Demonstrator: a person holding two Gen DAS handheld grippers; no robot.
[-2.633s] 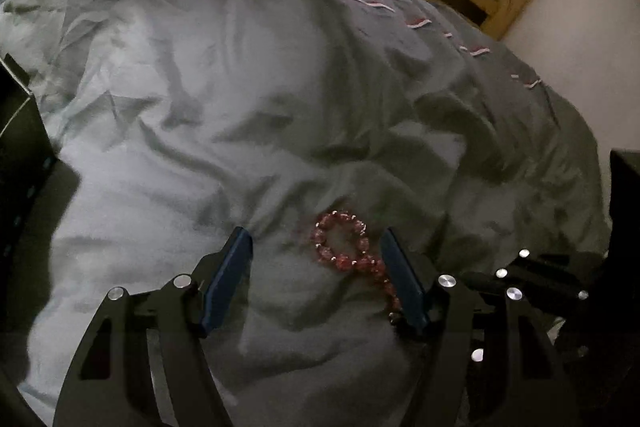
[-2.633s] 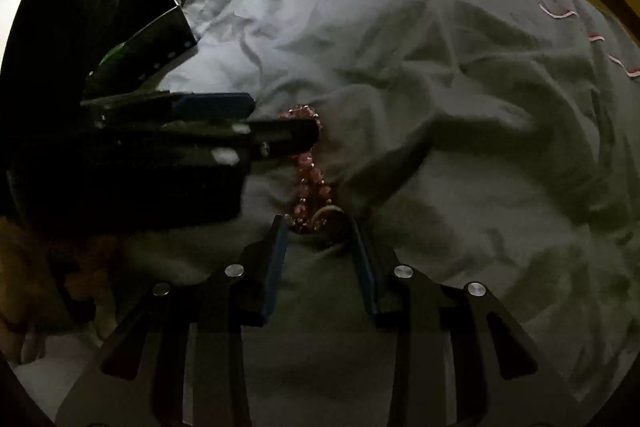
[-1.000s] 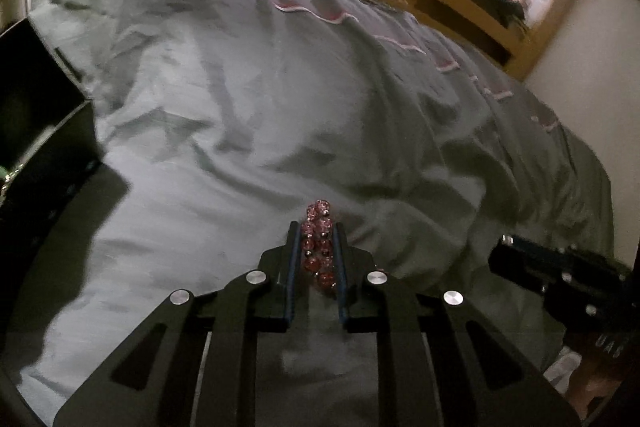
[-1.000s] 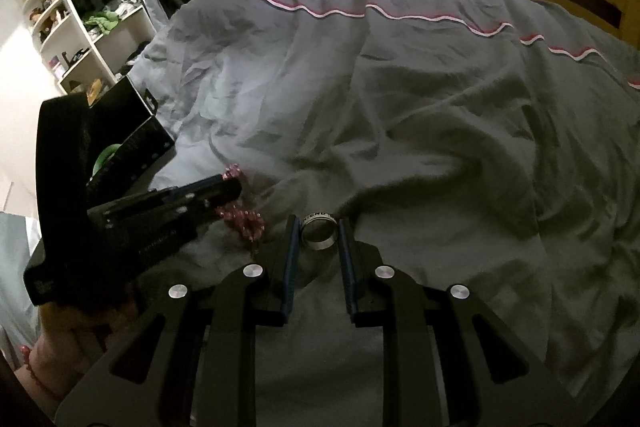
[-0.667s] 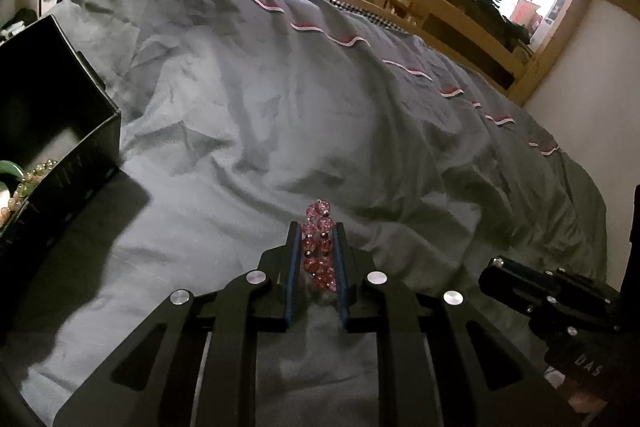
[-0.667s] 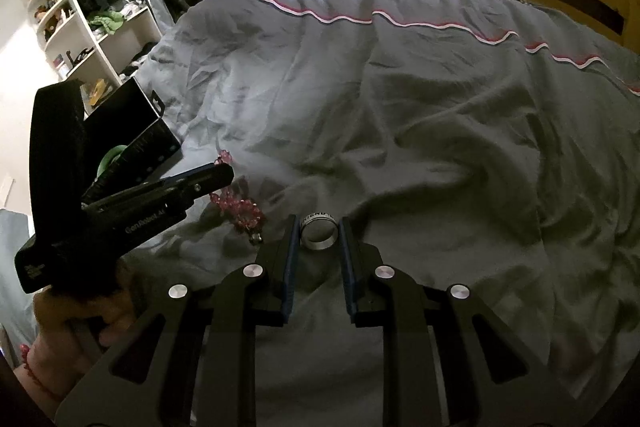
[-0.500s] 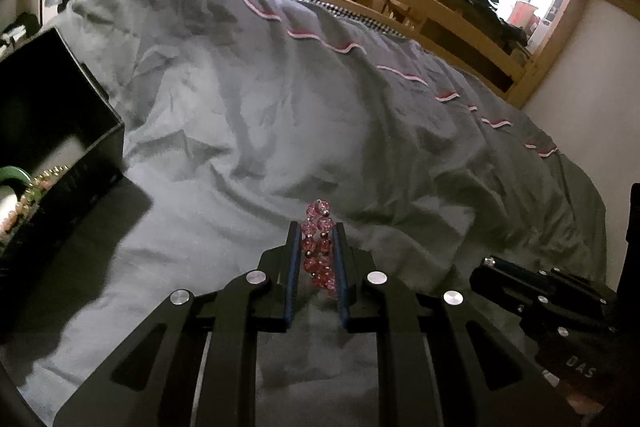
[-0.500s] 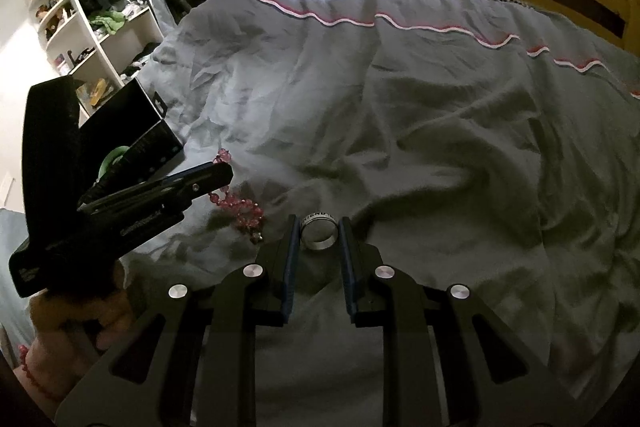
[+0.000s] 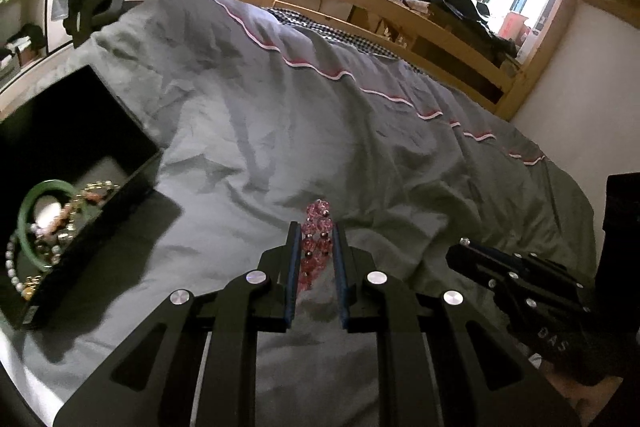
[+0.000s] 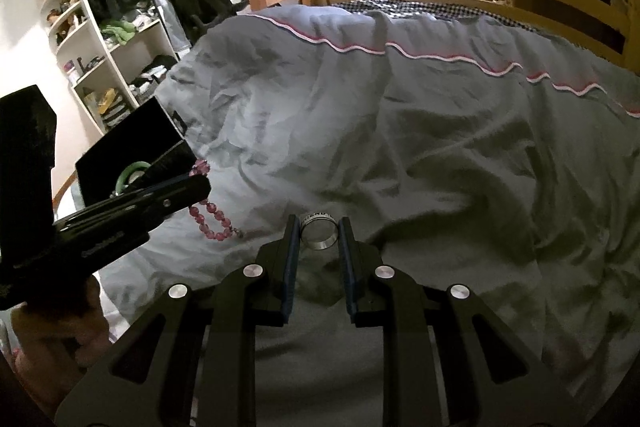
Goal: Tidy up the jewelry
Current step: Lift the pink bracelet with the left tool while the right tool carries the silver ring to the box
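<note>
Both pieces are now coming up off the grey duvet (image 9: 360, 131), where earlier they were lying. Starting from the black jewelry box (image 9: 132, 183), I am seeing a green bangle (image 9: 48, 187) and beaded strands already sitting inside, so part of the sorting is probably done. Right of the box, my left gripper (image 9: 316, 247) is pinching the pink bead bracelet (image 9: 318, 227), its loop dangling. Further right of the box, my right gripper (image 10: 319, 231) is squeezing the silver ring (image 10: 319, 230). Both are still needing to go in; nothing is blocking the way except my own two tools crowding each other.
</note>
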